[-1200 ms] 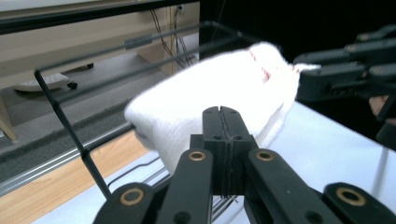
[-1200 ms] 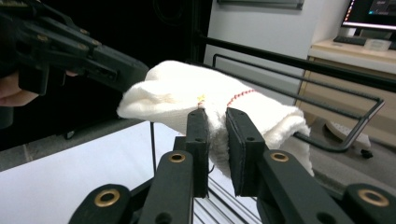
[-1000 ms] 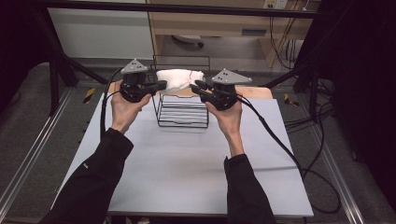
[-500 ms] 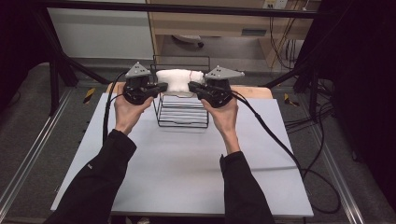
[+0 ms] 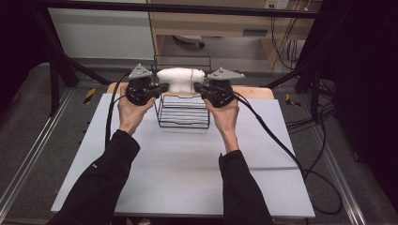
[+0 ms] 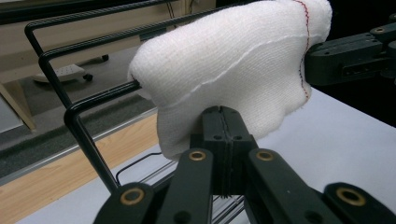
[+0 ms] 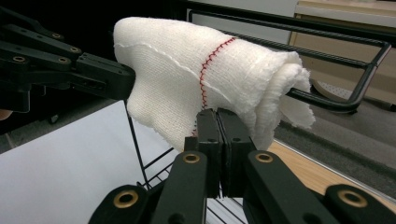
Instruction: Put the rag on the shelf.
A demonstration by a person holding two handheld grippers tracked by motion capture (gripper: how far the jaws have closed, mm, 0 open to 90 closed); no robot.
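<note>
At table's far edge: one white cloth draped over one wire rack.
Left gripper and right gripper each pinch a cloth end, jaws closed tight; bare table lies nearer.

cloth's lower hem hidden behind left gripper; wire rack base cut off below

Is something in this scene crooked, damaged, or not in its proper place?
Nothing is damaged or spilled. The white cloth is bunched unevenly over the top bars of the black wire rack, pinched at its two ends by the left hand-held gripper and the right hand-held gripper. Its hem hangs crooked.
</note>
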